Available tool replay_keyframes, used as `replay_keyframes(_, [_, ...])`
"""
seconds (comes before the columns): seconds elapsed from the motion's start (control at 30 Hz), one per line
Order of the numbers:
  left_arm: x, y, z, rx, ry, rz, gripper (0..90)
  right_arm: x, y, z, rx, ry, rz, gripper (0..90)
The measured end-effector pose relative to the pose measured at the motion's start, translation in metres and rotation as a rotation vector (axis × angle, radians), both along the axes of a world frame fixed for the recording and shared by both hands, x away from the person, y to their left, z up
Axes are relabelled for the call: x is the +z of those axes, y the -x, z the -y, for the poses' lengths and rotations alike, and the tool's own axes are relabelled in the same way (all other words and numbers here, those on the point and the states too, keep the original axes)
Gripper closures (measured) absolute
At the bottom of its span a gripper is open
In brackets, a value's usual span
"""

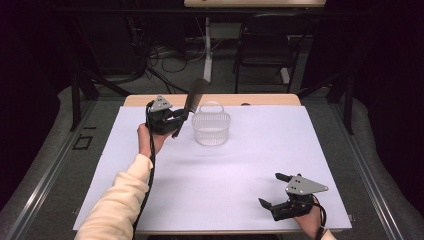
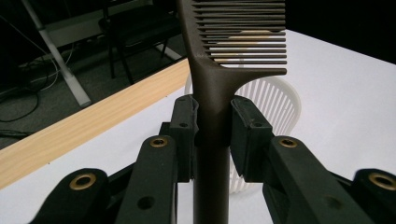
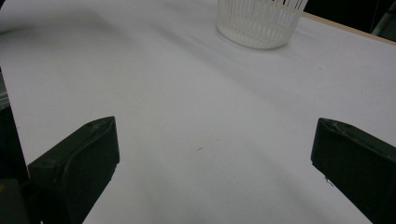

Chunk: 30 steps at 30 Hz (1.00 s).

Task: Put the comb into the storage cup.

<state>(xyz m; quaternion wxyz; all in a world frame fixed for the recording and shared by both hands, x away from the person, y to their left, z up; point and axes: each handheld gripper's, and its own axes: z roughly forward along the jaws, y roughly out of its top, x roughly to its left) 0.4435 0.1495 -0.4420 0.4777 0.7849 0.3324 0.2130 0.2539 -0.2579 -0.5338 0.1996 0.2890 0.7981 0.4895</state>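
High view: my left gripper (image 1: 176, 120) raised over worktop (image 1: 210, 185), jaws clamped on handle of dark comb (image 1: 192, 101); comb stands tilted, teeth end up, just beside white basket (image 1: 211, 127). My right gripper (image 1: 274, 191) rests near worktop front edge, well apart from both.

Left gripper view: comb (image 2: 212, 93) pinched at handle below teeth. Judged light, stiff, smooth plastic, likely slippery; thick handle best hold, thin teeth probably fragile. Basket (image 2: 275, 100) behind.

Right gripper view: my jaws wide apart, nothing between; basket (image 3: 259, 23) far off, contents hard to tell.
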Motion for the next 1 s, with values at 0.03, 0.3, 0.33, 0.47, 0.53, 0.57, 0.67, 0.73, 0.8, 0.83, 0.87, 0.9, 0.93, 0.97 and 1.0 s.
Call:
replay_keyframes(0.03, [0.0007, -0.0006, 0.0004, 0.000, 0.000, 0.001, 72.4, 0.0002, 0.0001, 0.0001, 0.001, 0.000, -0.001, 0.8])
replay_keyframes(0.3, [0.0061, -0.0031, 0.0032, -0.001, -0.006, 0.007, 72.4, 0.0000, -0.0004, 0.0002, 0.002, 0.002, -0.004, 0.8])
replay_keyframes(0.33, [0.0069, -0.0034, 0.0034, 0.000, -0.005, 0.010, 72.4, 0.0000, -0.0004, 0.0002, 0.002, 0.002, -0.003, 0.8])
replay_keyframes(0.47, [0.0091, -0.0043, 0.0045, 0.001, -0.004, 0.013, 72.5, 0.0002, -0.0001, 0.0002, 0.002, -0.001, 0.000, 0.8])
replay_keyframes(0.53, [0.0099, -0.0048, 0.0049, 0.001, -0.006, 0.014, 72.5, 0.0001, -0.0002, 0.0000, 0.002, 0.001, -0.002, 0.7])
replay_keyframes(0.57, [0.0101, -0.0051, 0.0050, 0.003, -0.004, 0.015, 72.5, 0.0001, -0.0002, 0.0001, 0.002, 0.002, -0.002, 0.7])
replay_keyframes(0.67, [0.0100, -0.0063, 0.0063, 0.005, 0.000, 0.018, 72.4, 0.0001, -0.0003, 0.0005, -0.001, 0.001, -0.002, 0.8])
replay_keyframes(0.73, [0.0095, -0.0072, 0.0072, 0.003, 0.002, 0.017, 72.5, -0.0001, -0.0004, 0.0005, -0.001, 0.001, -0.004, 0.8])
replay_keyframes(0.8, [0.0088, -0.0081, 0.0083, 0.005, 0.001, 0.016, 72.5, 0.0001, -0.0002, 0.0003, 0.001, 0.002, -0.003, 0.8])
replay_keyframes(0.83, [0.0085, -0.0085, 0.0089, 0.005, 0.001, 0.015, 72.4, 0.0002, -0.0001, 0.0002, 0.000, 0.001, -0.002, 0.8])
replay_keyframes(0.87, [0.0083, -0.0089, 0.0093, 0.004, 0.000, 0.015, 72.5, 0.0002, -0.0001, 0.0002, 0.000, 0.002, 0.000, 0.8])
replay_keyframes(0.9, [0.0081, -0.0091, 0.0097, 0.004, 0.004, 0.014, 72.4, 0.0002, -0.0001, 0.0003, -0.001, 0.002, -0.001, 0.8])
replay_keyframes(0.93, [0.0082, -0.0092, 0.0101, 0.004, 0.003, 0.015, 72.4, 0.0001, -0.0001, 0.0004, -0.002, 0.002, -0.001, 0.8])
replay_keyframes(0.97, [0.0085, -0.0095, 0.0102, 0.002, 0.003, 0.015, 72.4, 0.0001, -0.0001, 0.0005, -0.003, 0.002, -0.001, 0.8])
replay_keyframes(1.0, [0.0087, -0.0097, 0.0103, 0.004, 0.006, 0.015, 72.5, 0.0001, -0.0001, 0.0004, -0.004, 0.001, -0.002, 0.8])
